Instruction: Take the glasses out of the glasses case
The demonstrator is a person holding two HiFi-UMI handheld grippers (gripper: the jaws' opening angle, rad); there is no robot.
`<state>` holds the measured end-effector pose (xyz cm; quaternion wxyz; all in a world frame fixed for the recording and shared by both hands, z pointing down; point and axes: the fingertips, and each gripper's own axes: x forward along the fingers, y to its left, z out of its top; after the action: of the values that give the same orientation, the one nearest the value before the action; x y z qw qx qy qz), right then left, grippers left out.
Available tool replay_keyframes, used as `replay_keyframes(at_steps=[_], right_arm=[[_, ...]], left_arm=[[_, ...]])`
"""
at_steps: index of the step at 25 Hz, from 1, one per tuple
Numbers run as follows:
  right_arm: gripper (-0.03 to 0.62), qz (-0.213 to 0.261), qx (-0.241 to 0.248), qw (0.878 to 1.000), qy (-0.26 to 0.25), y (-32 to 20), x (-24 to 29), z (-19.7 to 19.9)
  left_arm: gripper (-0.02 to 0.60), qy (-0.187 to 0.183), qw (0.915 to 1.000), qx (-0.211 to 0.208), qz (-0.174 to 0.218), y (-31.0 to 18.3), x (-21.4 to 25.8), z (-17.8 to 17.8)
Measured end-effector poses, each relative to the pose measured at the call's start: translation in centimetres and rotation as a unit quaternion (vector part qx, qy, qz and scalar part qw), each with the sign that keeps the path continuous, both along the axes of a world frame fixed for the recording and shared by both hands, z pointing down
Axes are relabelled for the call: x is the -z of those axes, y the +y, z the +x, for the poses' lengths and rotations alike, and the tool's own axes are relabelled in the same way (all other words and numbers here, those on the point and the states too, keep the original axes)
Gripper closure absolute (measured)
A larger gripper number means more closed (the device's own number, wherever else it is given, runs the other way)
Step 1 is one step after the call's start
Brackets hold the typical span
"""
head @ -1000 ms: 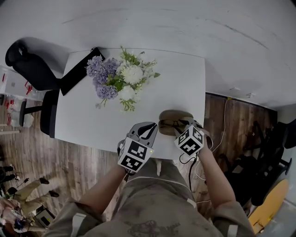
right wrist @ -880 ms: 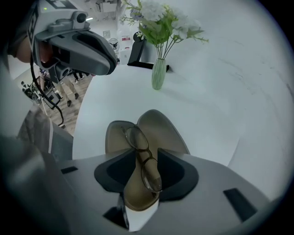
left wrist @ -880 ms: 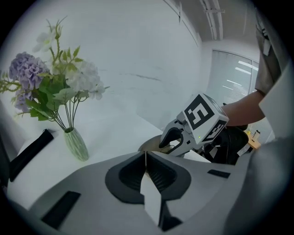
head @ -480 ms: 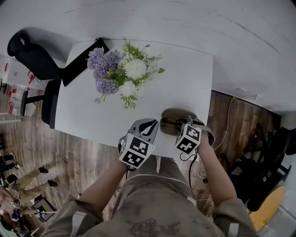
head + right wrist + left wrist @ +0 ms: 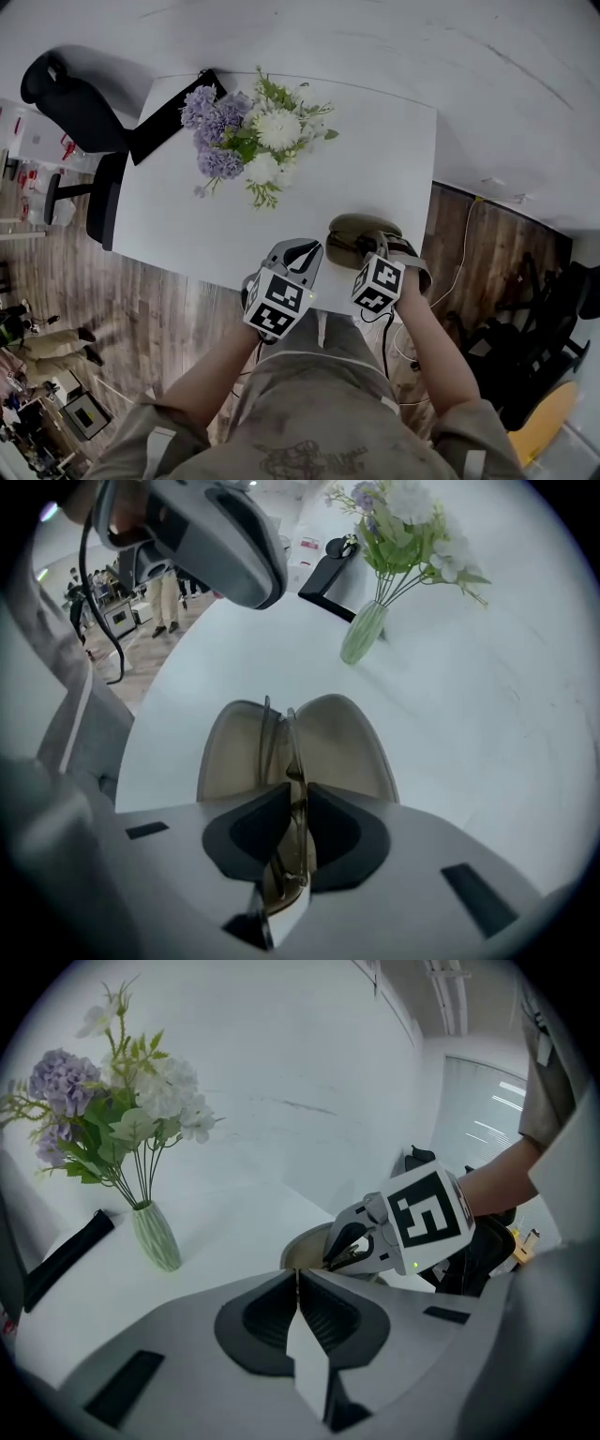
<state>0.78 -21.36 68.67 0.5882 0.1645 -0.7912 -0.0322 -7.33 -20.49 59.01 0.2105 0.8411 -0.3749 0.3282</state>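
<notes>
An open beige glasses case (image 5: pixel 349 744) lies near the white table's front edge (image 5: pixel 349 228), with the dark-framed glasses (image 5: pixel 278 731) standing in it between its two halves. My right gripper (image 5: pixel 298 803) points steeply down into the case (image 5: pixel 367 251). Its jaws are closing, and the pads press on the glasses frame between them. My left gripper (image 5: pixel 297 1283) is shut on nothing. It hovers just left of the case (image 5: pixel 298 255), over the table edge. In the left gripper view the right gripper (image 5: pixel 352 1246) dips into the case (image 5: pixel 302 1249).
A pale green vase of purple and white flowers (image 5: pixel 253 141) stands at the middle of the white table (image 5: pixel 187 225). A black flat object (image 5: pixel 169 127) lies at the far left corner. A black chair (image 5: pixel 70 112) stands left of the table. Wooden floor surrounds it.
The right gripper has rolled a little over the case and its jaws have come together on the glasses. The left gripper has stayed where it was.
</notes>
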Motion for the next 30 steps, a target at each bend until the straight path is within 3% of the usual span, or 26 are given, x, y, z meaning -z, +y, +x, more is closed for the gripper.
replay_keyframes(at_steps=[6, 10, 15, 20, 30], right_arm=[[0.525, -0.015, -0.063, 0.996, -0.061, 0.1, 3.4, 0.3], [0.525, -0.027, -0.126, 0.982, -0.136, -0.5, 7.4, 0.6], [0.525, -0.013, -0.190, 0.951, -0.244, -2.1, 14.3, 1.5], [0.525, 0.050, -0.212, 0.920, -0.325, -3.3, 22.2, 3.4], [0.525, 0.128, -0.233, 0.841, -0.472, -1.4, 35.0, 7.0]], left_arm=[[0.557, -0.002, 0.9999, 0.006, 0.011, 0.5, 0.9, -0.3], [0.557, 0.003, 0.9993, 0.011, 0.035, 0.1, 2.8, -0.4], [0.558, 0.017, 0.9968, 0.017, 0.076, -1.1, 6.6, -0.3], [0.557, 0.029, 0.9905, 0.017, 0.134, -2.5, 11.9, 0.4], [0.558, 0.058, 0.9698, -0.003, 0.237, -2.7, 22.4, 2.8]])
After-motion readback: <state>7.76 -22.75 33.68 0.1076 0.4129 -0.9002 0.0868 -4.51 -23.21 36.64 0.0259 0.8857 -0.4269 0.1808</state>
